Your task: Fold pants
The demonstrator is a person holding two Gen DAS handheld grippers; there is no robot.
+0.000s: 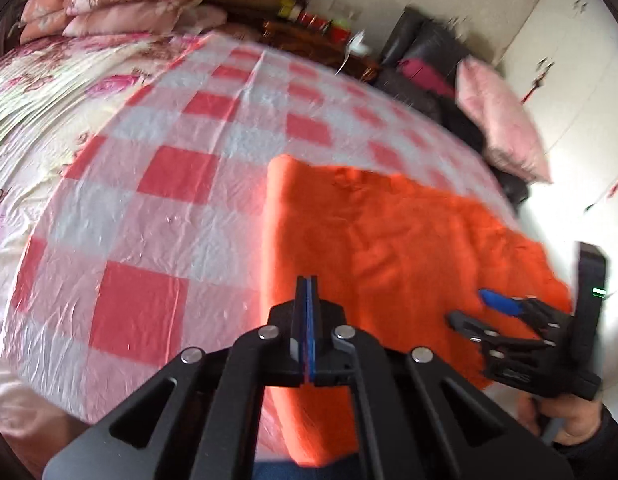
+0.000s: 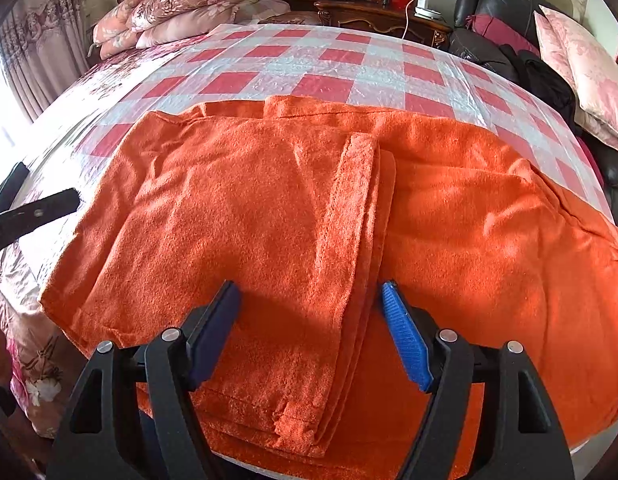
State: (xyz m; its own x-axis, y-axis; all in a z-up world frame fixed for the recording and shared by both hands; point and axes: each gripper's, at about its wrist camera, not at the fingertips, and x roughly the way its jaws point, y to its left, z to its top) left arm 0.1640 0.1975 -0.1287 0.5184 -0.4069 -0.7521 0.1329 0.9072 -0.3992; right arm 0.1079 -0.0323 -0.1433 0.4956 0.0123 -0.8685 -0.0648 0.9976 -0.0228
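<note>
low in the right wrist view the right gripper [image 2: 309, 332] hangs open over one pair of orange pants [image 2: 245, 208], part folded on the checked bed cover [image 2: 309, 68]; the left gripper [image 1: 307, 296] is closed on nothing. i think two grippers must next grab an edge and fold again; two pillow piles sit in the upper corners

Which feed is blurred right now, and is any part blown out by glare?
Left wrist view: motion-smeared, the orange pants soft, white glare at the right edge behind the right gripper. Right wrist view: sharp, pants crisp, window glare at the left edge.
</note>
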